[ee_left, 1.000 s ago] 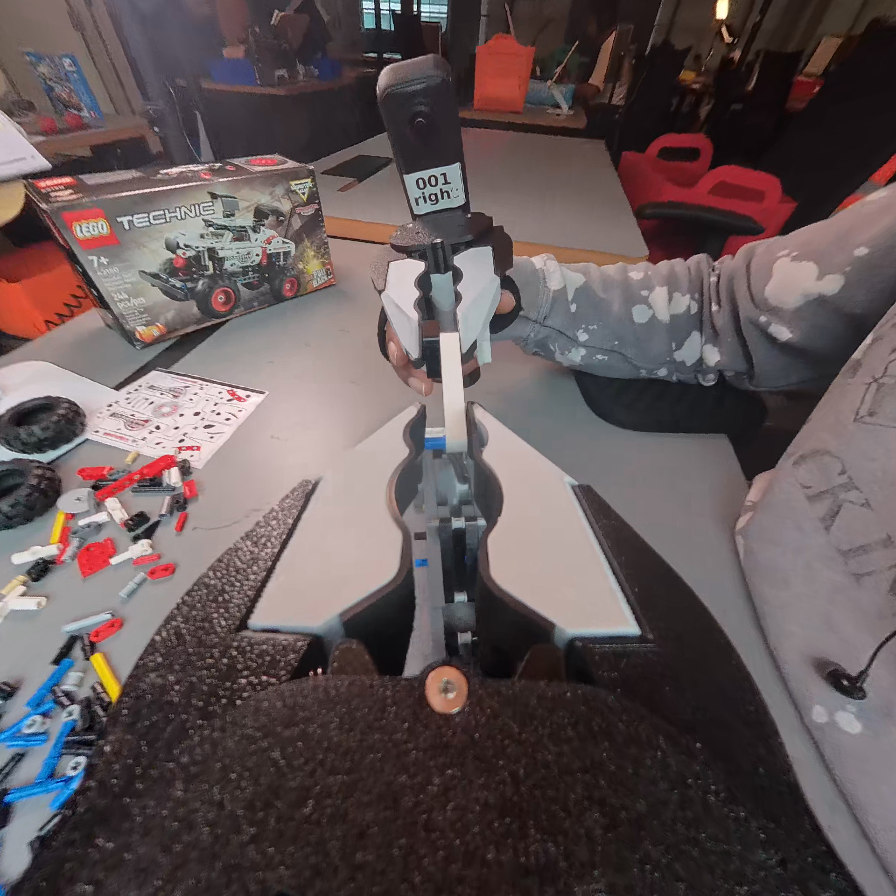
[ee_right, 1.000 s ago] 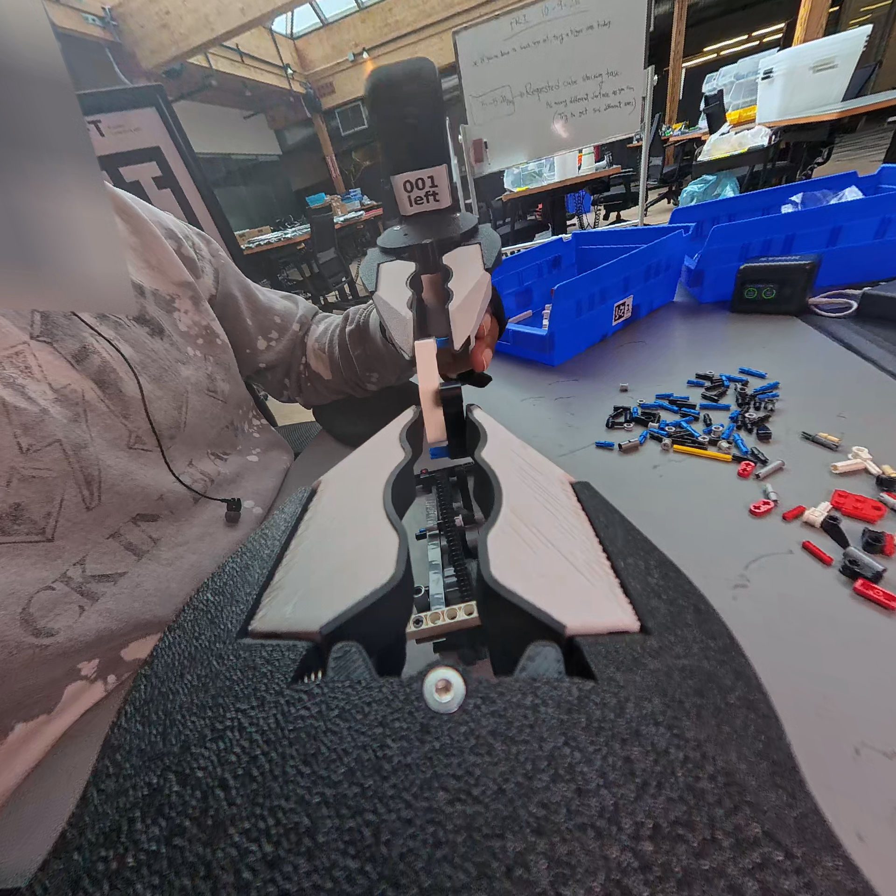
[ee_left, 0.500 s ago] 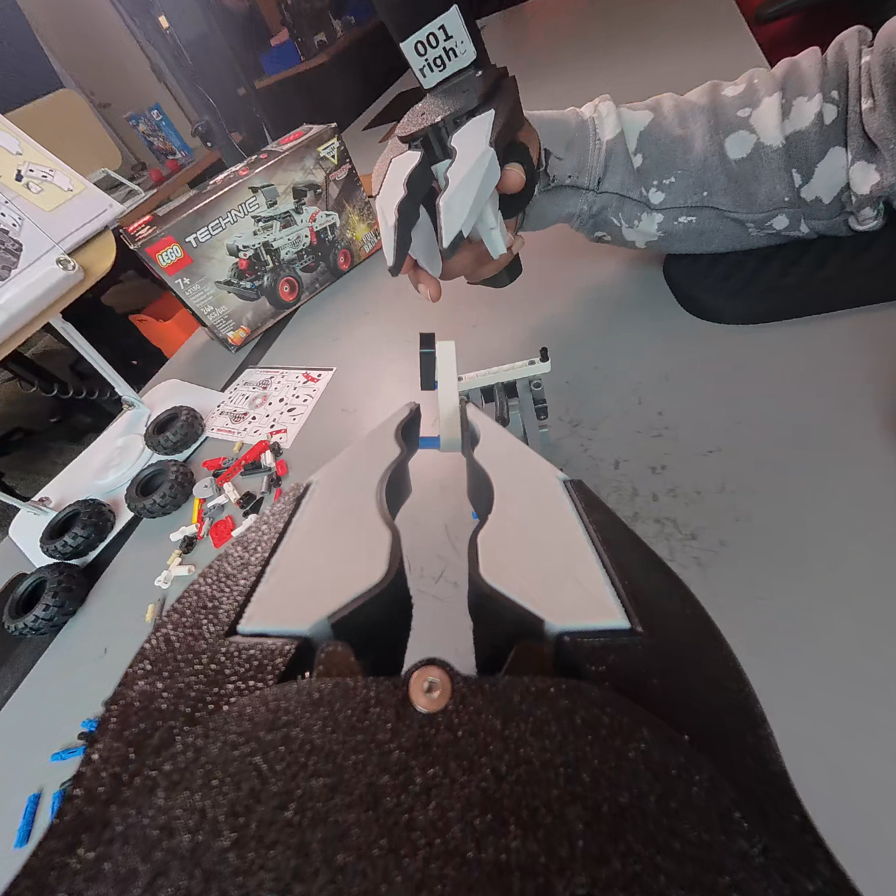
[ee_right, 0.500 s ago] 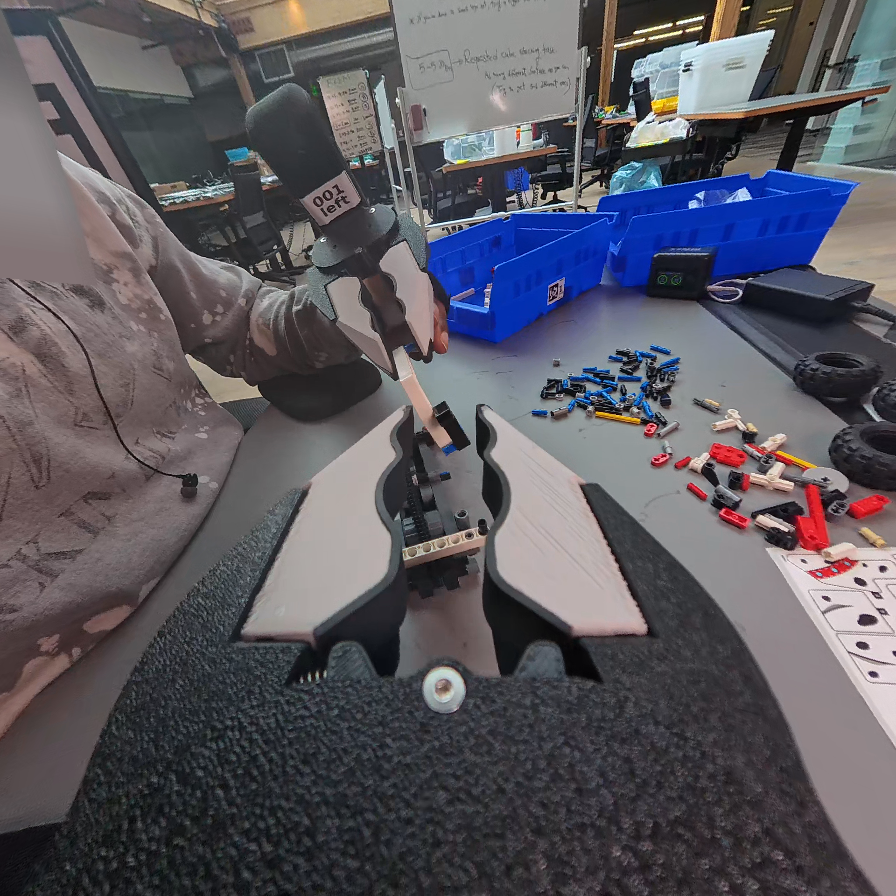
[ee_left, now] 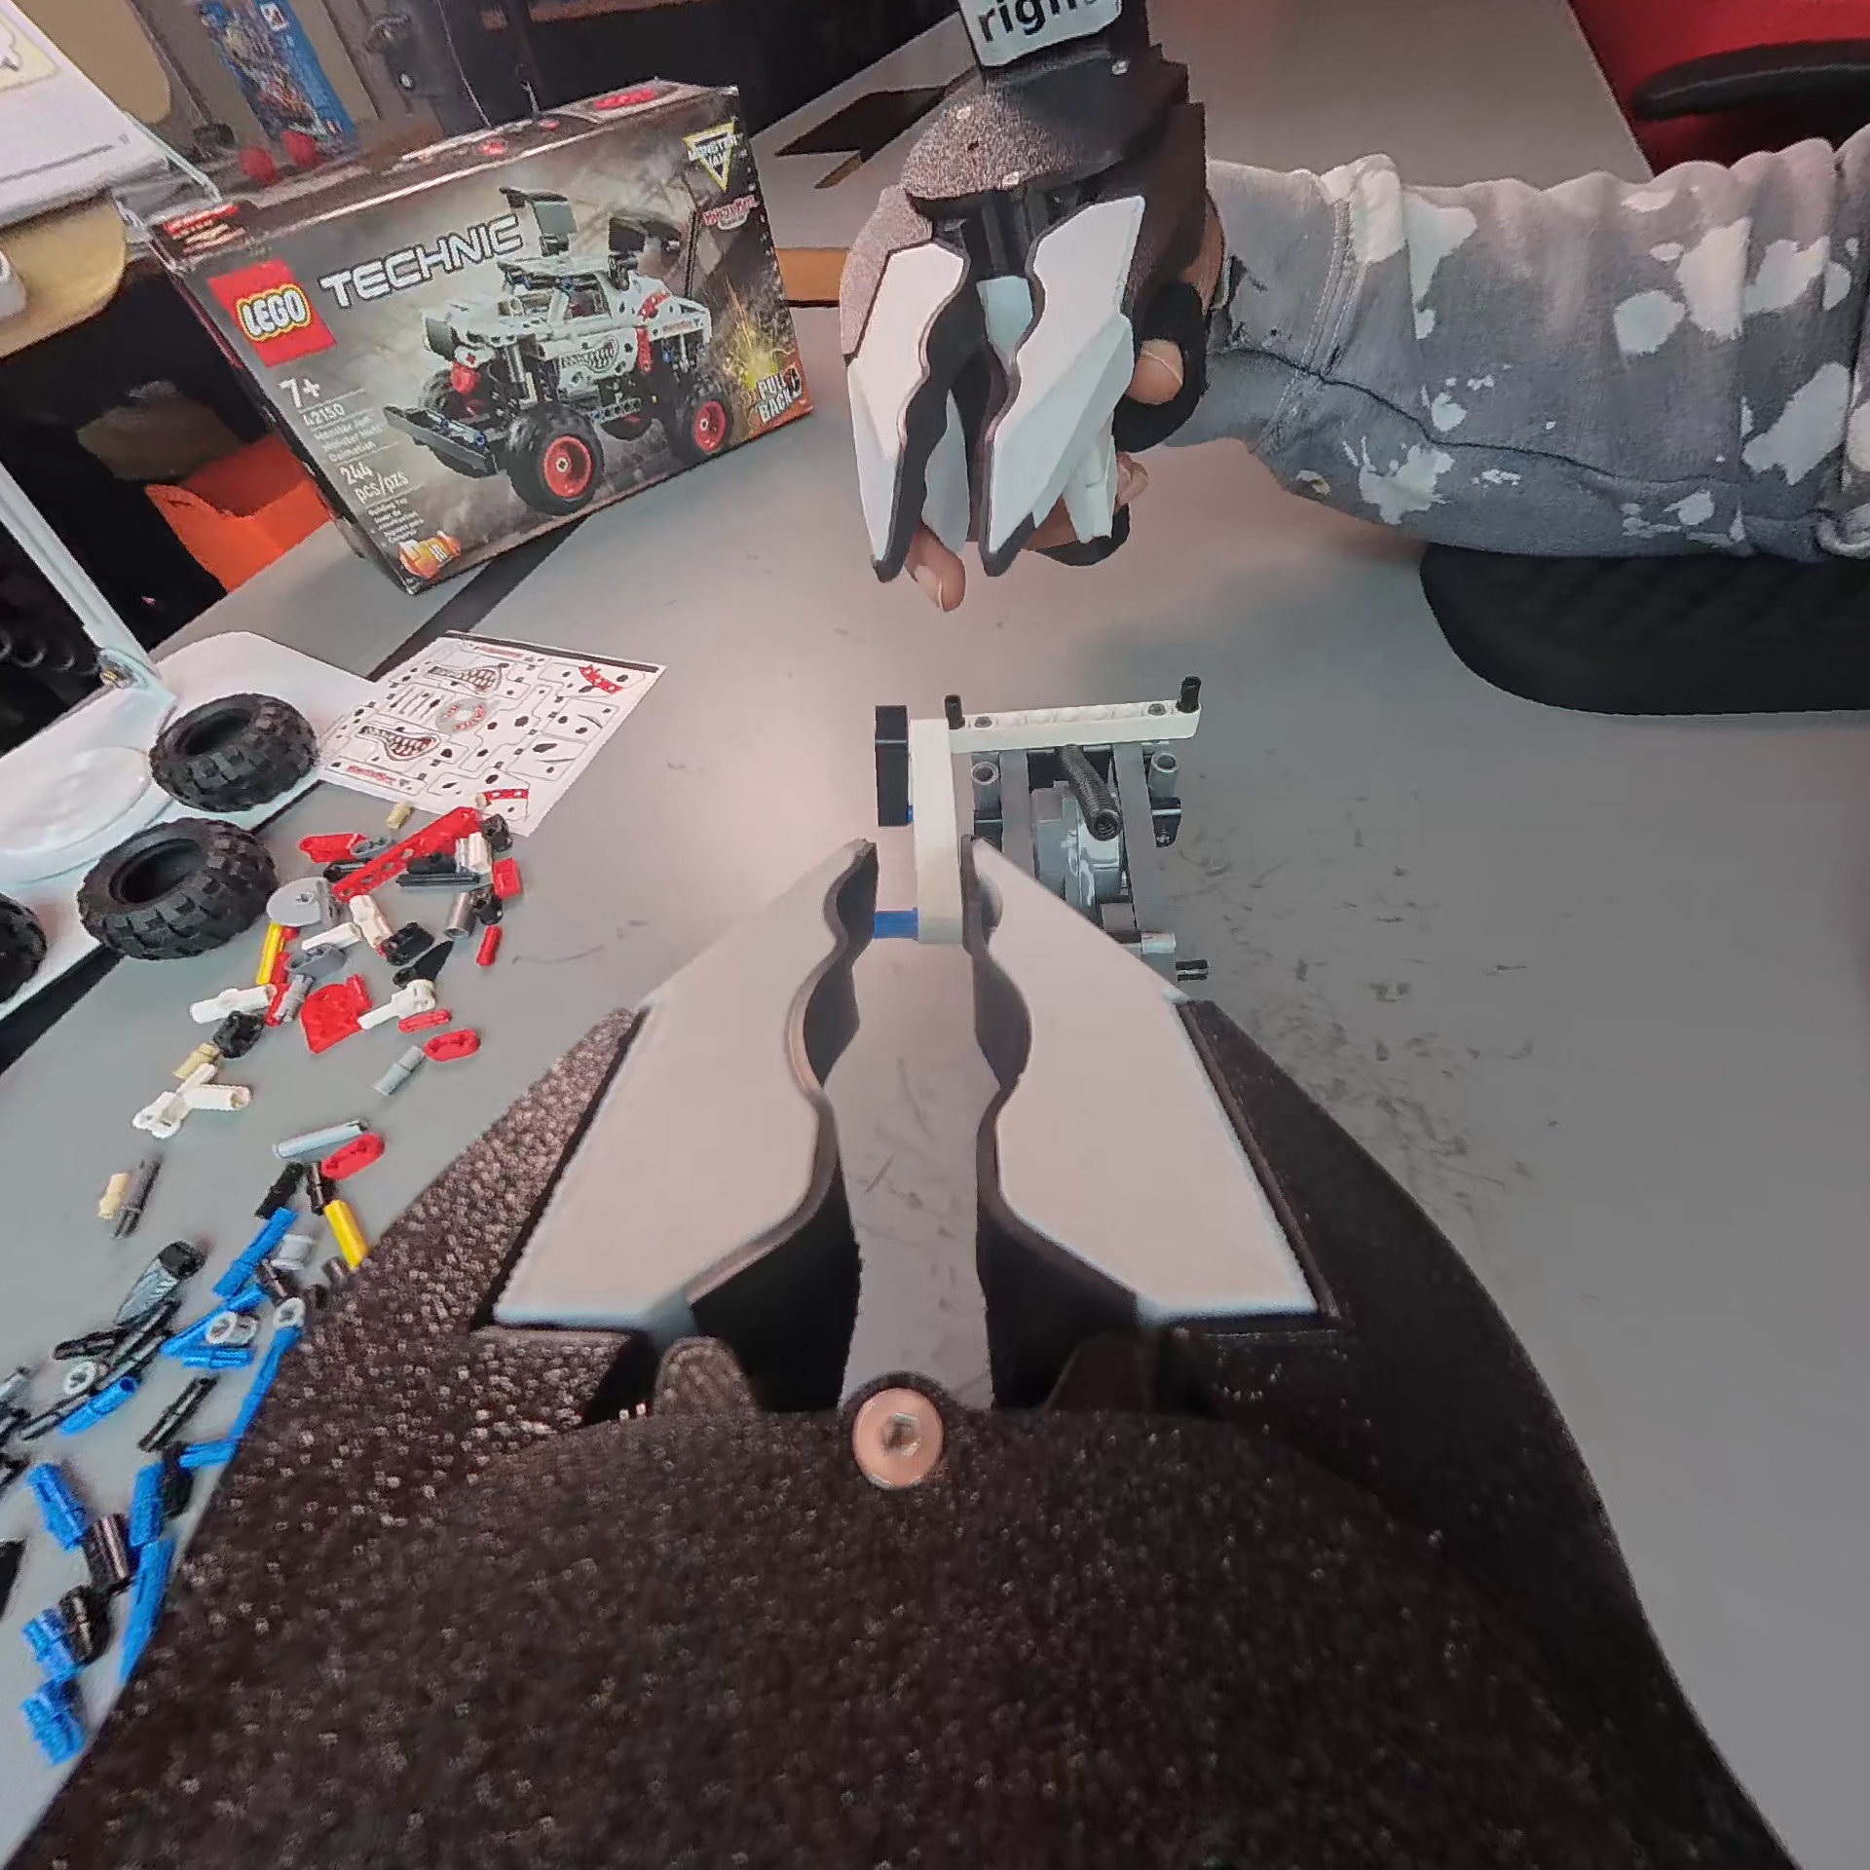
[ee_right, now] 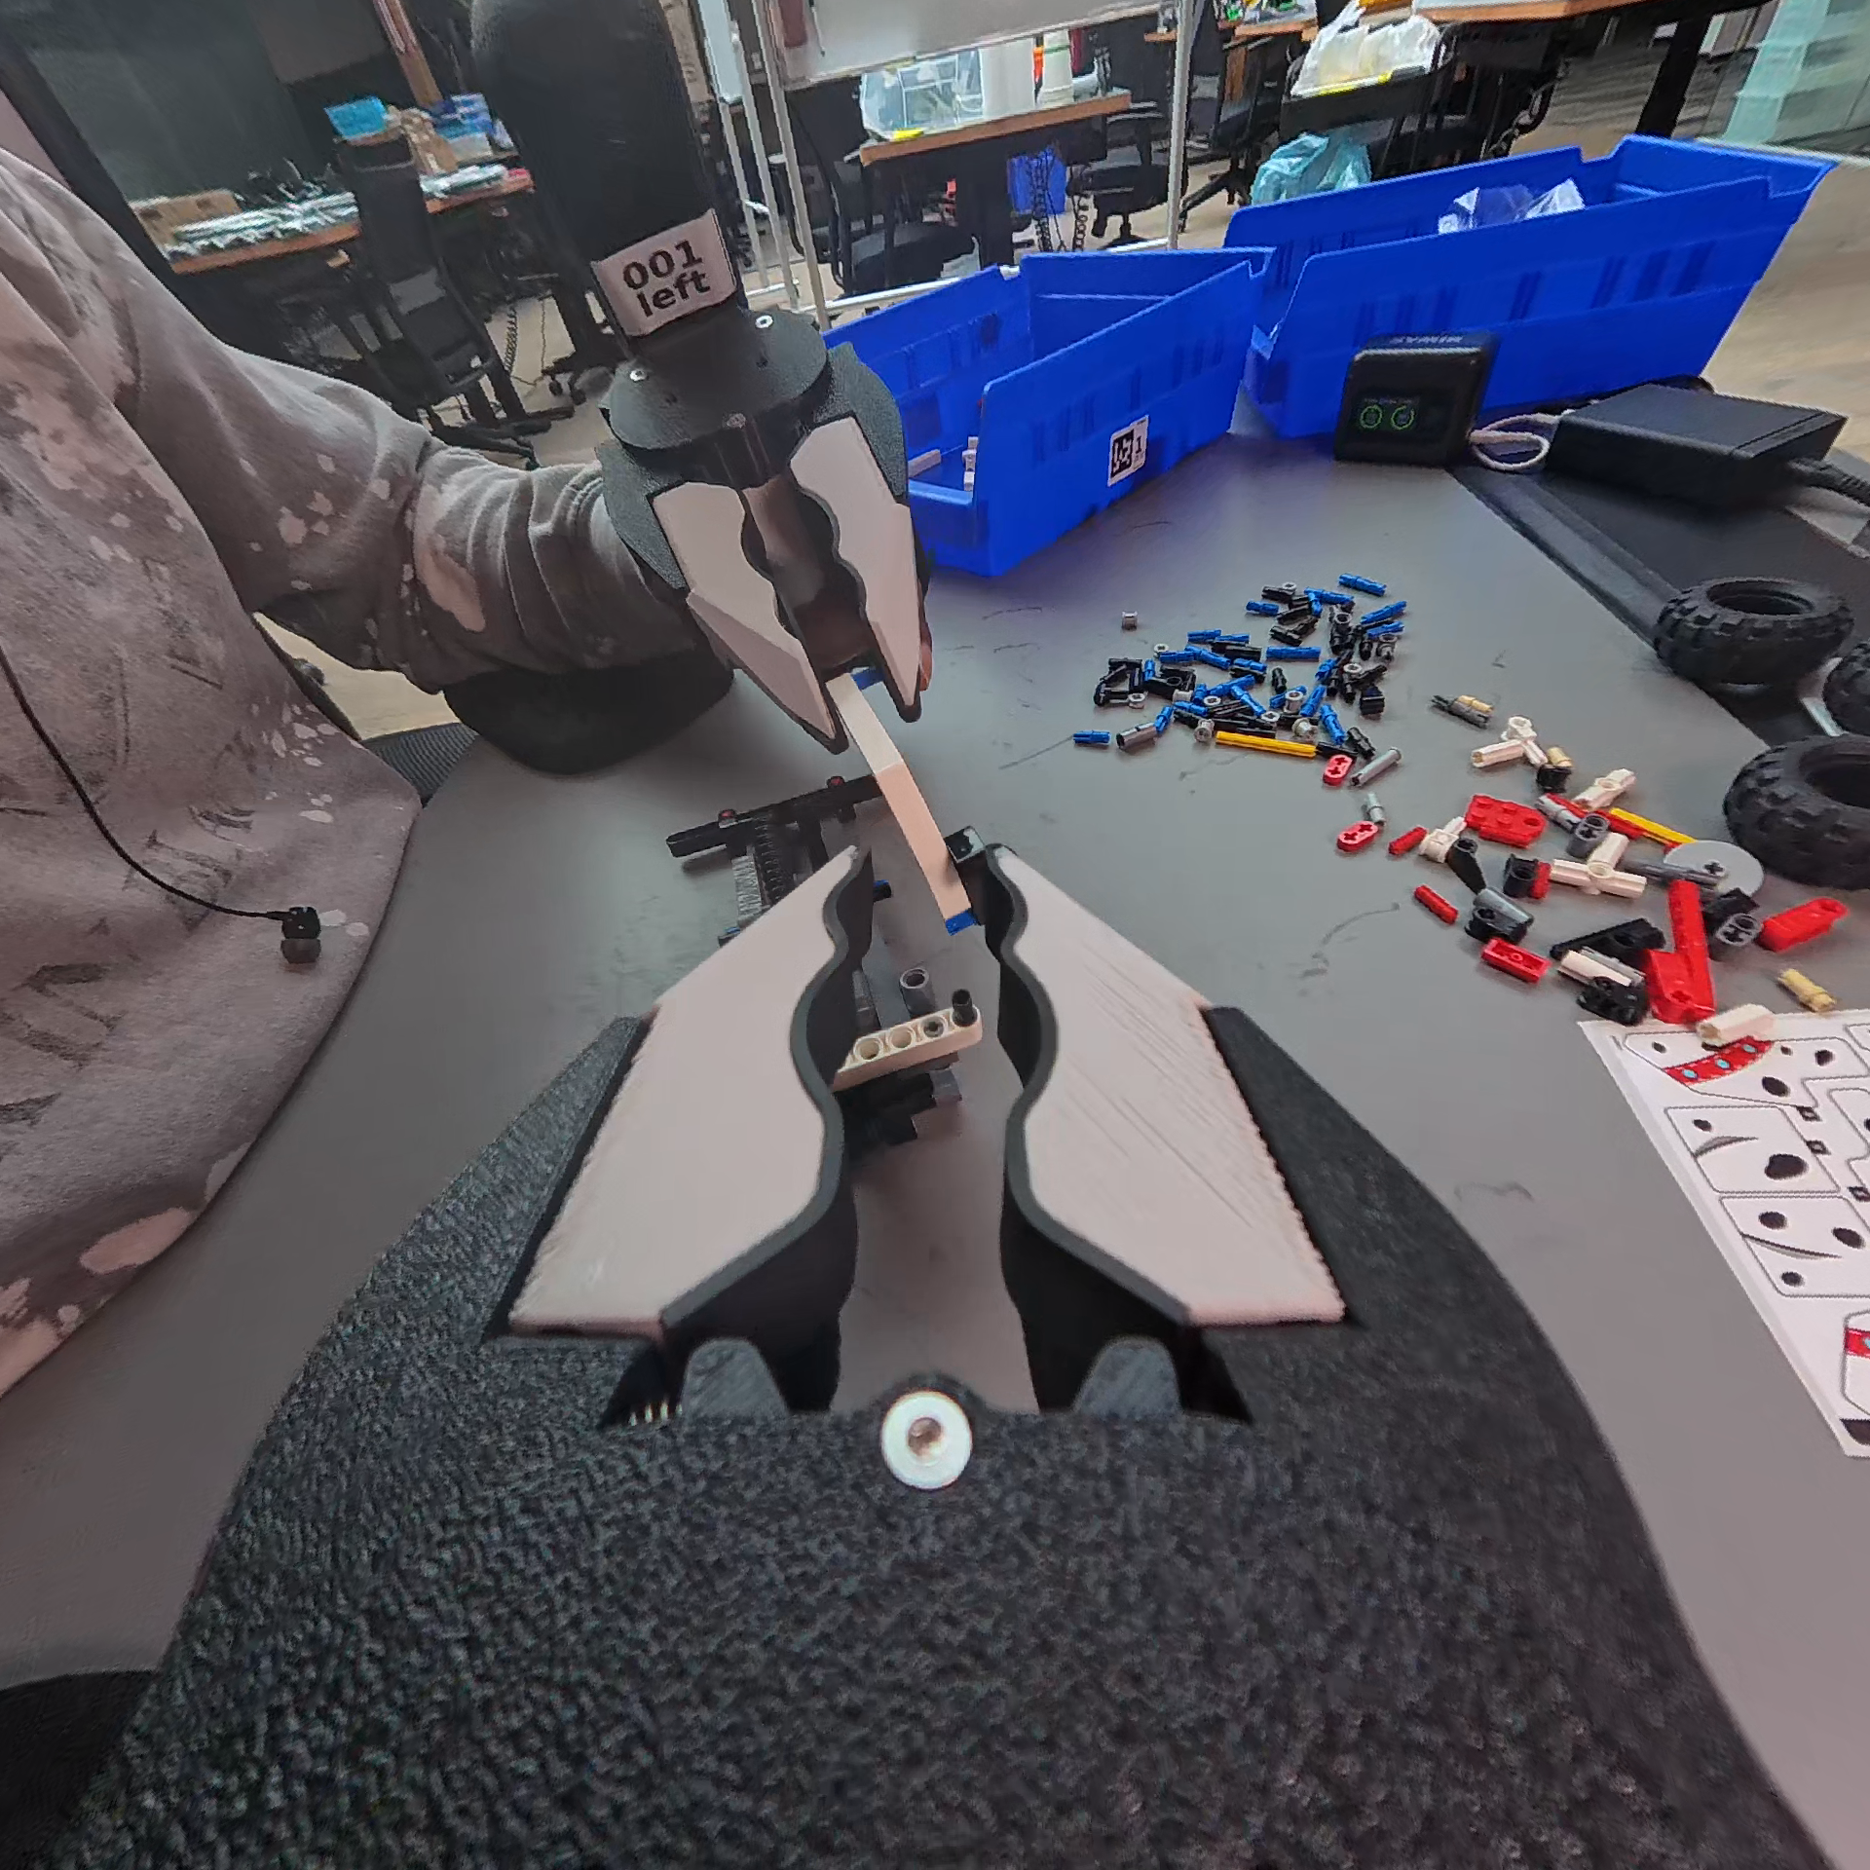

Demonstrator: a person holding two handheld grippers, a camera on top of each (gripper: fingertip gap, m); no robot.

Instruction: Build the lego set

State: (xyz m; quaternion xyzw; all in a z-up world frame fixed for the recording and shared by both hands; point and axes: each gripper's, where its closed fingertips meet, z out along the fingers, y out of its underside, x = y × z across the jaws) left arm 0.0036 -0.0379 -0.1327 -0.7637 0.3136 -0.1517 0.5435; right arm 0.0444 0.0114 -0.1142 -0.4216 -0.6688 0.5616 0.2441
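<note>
The left hand-held gripper (ee_left: 916,896) is gripping a white beam (ee_left: 936,830) on the partial chassis (ee_left: 1083,810) resting on the counter (ee_left: 1417,1012); the right hand-held gripper (ee_right: 926,880) is hovering open, empty. Tyres (ee_left: 177,885) and loose pieces (ee_left: 385,931) are awaiting assembly.

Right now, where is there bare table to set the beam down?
The beam could go on the bare table beside the chassis, toward the sleeve. A second free strip lies between the box and the chassis. The other side is crowded: loose parts, tyres and the sticker sheet.
</note>
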